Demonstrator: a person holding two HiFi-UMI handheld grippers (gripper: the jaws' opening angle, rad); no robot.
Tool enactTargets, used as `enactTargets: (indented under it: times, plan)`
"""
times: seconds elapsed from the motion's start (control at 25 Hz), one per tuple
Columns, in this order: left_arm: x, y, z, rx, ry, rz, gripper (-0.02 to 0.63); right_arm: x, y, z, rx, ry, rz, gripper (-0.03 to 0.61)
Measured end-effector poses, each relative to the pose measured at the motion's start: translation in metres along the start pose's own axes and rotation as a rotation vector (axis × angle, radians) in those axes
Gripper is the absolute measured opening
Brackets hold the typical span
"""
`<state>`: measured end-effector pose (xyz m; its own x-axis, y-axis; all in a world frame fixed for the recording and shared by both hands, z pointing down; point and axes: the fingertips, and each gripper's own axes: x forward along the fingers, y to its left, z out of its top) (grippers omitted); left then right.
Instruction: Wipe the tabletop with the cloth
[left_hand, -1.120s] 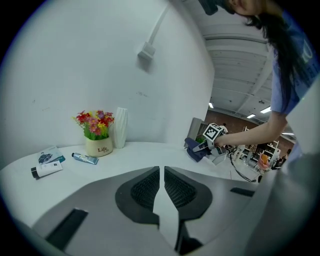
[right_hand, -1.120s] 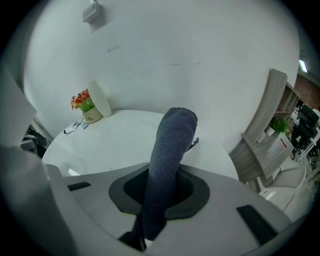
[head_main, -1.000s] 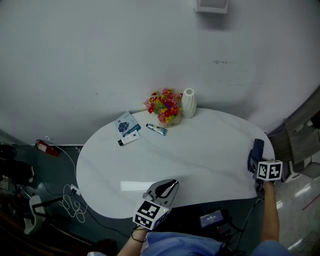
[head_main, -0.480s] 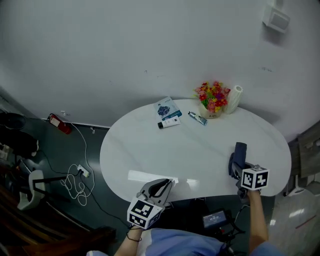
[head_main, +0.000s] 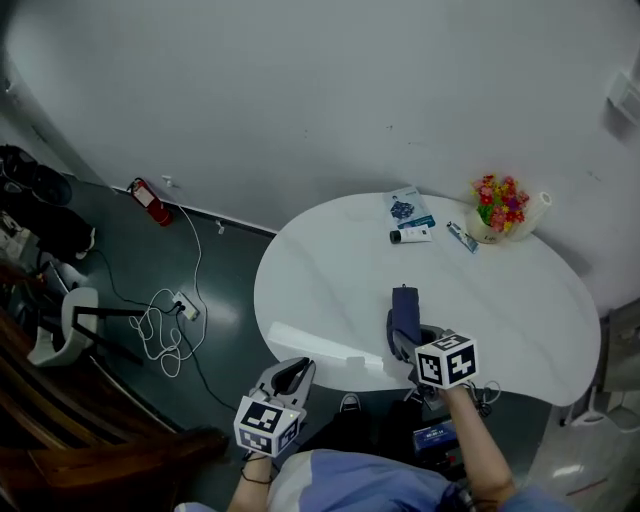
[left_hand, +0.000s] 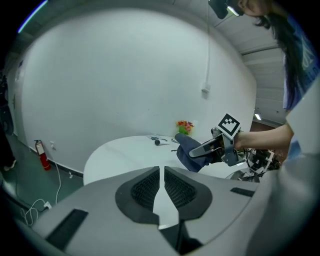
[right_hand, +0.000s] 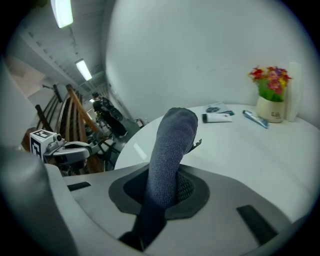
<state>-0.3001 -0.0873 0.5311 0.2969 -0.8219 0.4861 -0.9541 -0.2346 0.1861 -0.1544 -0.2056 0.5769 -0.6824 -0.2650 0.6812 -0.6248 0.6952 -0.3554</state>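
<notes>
A dark blue cloth (head_main: 405, 312) (right_hand: 167, 150) (left_hand: 189, 152) is clamped in my right gripper (head_main: 408, 338) and lies over the near part of the white oval tabletop (head_main: 330, 285) (right_hand: 240, 150) (left_hand: 125, 152). The cloth runs up between the right jaws and folds over past their tips. My left gripper (head_main: 286, 378) (left_hand: 162, 186) hangs off the table's near left edge, over the floor, jaws shut with nothing between them. The left gripper view looks across the table at the right gripper and its cloth.
At the table's far end stand a flower pot (head_main: 494, 210) (right_hand: 271, 95), a white vase (head_main: 540, 203), a booklet (head_main: 405, 210), and two tubes (head_main: 410, 236) (head_main: 461, 237). On the floor to the left lie cables with a power strip (head_main: 165, 320), a red extinguisher (head_main: 147, 198) and wooden chairs (head_main: 60, 400).
My right gripper has carried the cloth leftward along the table's near side, from the right end toward the middle. The left gripper has slid off the table edge. The head view swung left.
</notes>
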Motion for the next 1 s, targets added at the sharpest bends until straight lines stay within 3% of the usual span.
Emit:
enactTargets:
  times: [0.36,0.56,0.72,1.0]
  plan:
    - [-0.082,0.067,-0.050,-0.171,-0.028,0.220,0.035,0.098,0.177,0.000,-0.233,0.100,0.281,0.063]
    - [-0.106,0.076,-0.065,-0.201,-0.030,0.268,0.035,0.130,0.232,-0.020,-0.281,0.151,0.378,0.061]
    - [-0.111,0.071,-0.073,-0.204,-0.018,0.271,0.035,0.145,0.230,-0.044,-0.287,0.212,0.371,0.062]
    - [-0.093,0.051,-0.069,-0.167,0.013,0.202,0.035,0.136,0.168,-0.072,-0.233,0.264,0.262,0.062]
